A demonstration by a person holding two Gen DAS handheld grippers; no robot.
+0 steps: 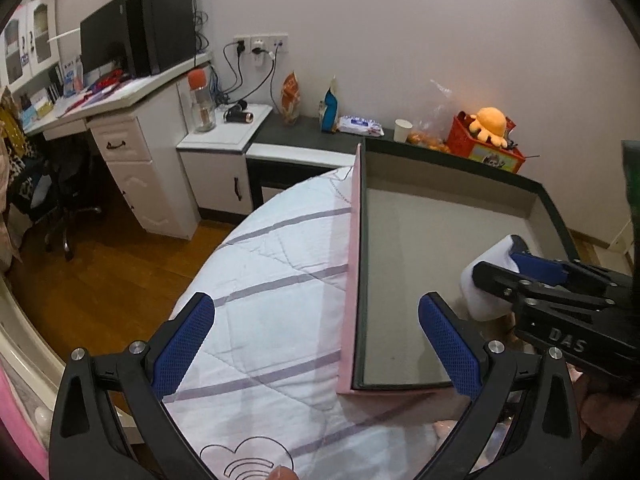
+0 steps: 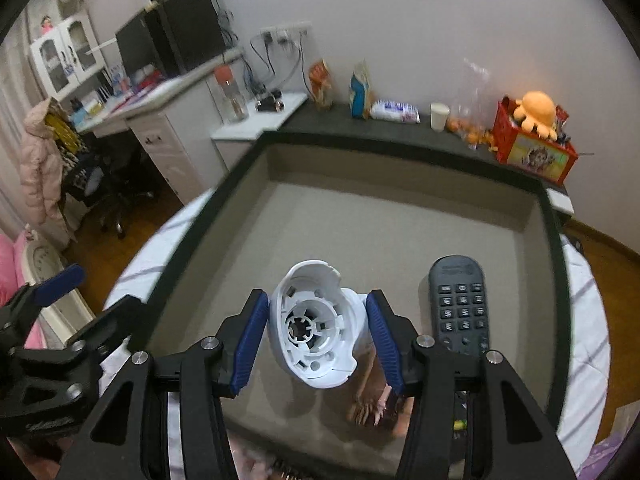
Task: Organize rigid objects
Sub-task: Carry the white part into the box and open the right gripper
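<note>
White plastic housing (image 2: 316,328), hollow with ribbed inner fittings, sits clamped between the blue pads of the right claw (image 2: 318,338), held above the grey floor of a shallow box (image 2: 384,160) with a dark rim.

Left wrist view: the left claw (image 1: 318,346) stands wide, nothing between its pads. One finger (image 1: 182,346) is over the white quilt (image 1: 272,264) with grey stripes on the bed; the other is over the box interior. The box's pink outer wall (image 1: 352,272) runs up between them. At far right the right claw (image 1: 516,270) reaches over the box, pads pressed on the white housing (image 1: 486,280). Along the dark surface (image 1: 304,128) behind: snack bags, a tissue pack, a paper cup (image 1: 403,130), and a red basket (image 1: 486,146) with an orange plush toy.

Right wrist view: a dark remote control (image 2: 460,306) lies flat on the box floor, just right of the held housing and apart from it. The left claw (image 2: 60,312) shows at lower left, outside the box rim.
</note>
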